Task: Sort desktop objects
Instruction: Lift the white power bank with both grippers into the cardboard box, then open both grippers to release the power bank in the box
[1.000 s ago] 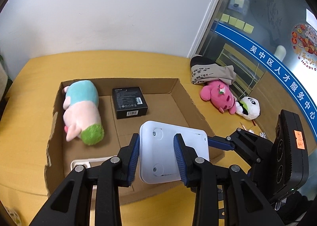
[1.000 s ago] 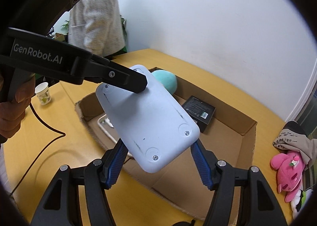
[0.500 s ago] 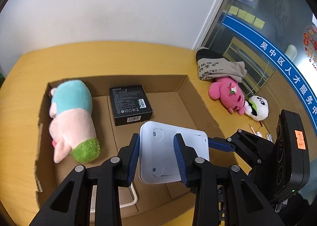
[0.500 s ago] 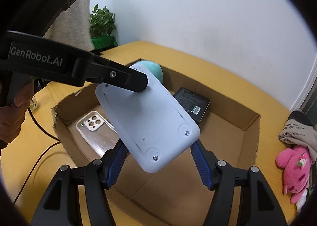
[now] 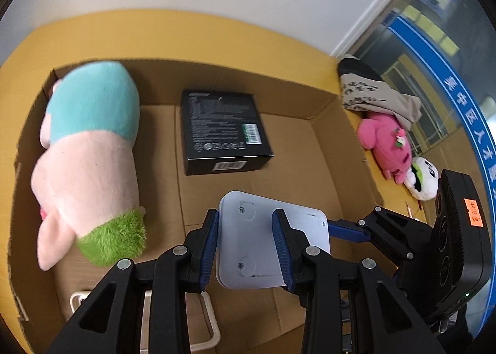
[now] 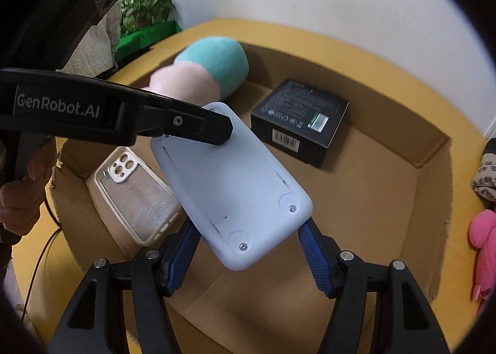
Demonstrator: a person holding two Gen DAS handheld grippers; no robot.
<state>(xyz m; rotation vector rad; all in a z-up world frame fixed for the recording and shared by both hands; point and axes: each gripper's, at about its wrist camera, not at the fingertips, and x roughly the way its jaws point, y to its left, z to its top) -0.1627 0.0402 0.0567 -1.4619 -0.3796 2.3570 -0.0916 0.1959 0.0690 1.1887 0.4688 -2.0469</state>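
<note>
A flat white device (image 5: 248,239) with round feet on its underside hangs tilted over the open cardboard box (image 5: 325,105). My left gripper (image 5: 246,230) is shut on one end of it. My right gripper (image 6: 248,239) is shut on the other end of the white device (image 6: 229,186), its blue pads against both edges. In the box lie a teal, pink and green plush (image 5: 90,143), a black carton (image 5: 223,133) and a clear phone case (image 6: 136,195). The left gripper's fingers (image 6: 217,130) reach in from the left in the right wrist view.
On the yellow table right of the box lie a pink plush (image 5: 387,143), a white panda plush (image 5: 421,177) and a folded printed cloth (image 5: 372,93). A potted plant (image 6: 145,12) stands beyond the table's far left. A hand (image 6: 21,192) holds the left gripper's handle.
Both grippers have carried the white device forward and down, from the box's near wall to over its floor. The box and its contents look larger. The grip on the device is unchanged.
</note>
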